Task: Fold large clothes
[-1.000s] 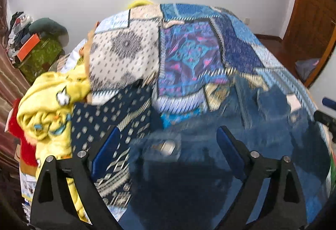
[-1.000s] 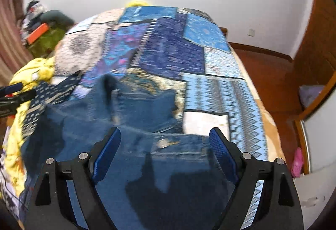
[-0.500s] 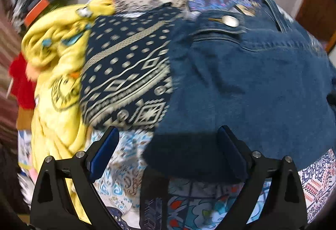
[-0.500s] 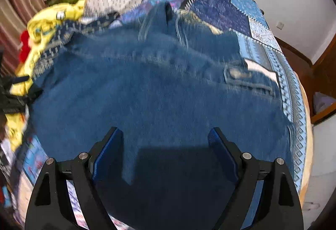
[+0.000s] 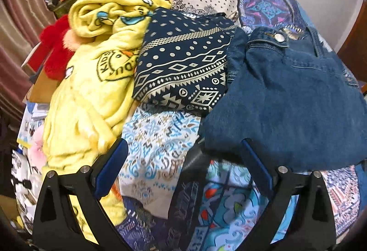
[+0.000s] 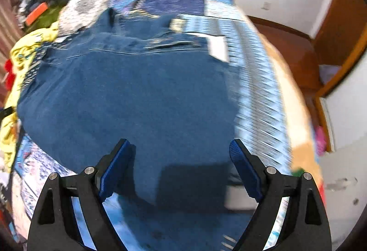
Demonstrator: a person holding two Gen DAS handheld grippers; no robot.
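Gaping wide and gripping nothing, the left gripper [image 5: 183, 154] and right gripper [image 6: 180, 154] now hang lower over the jeans [image 5: 286, 95] than a second ago. Folded on the patchwork bedspread [image 5: 160, 136], the jeans lie beside the navy patterned garment [image 5: 183, 67], the yellow blanket [image 5: 91, 79] beyond it.

The jeans [image 5: 291, 99] now lie folded flat on the bed [image 5: 160, 136]; both cameras have tipped down over them.
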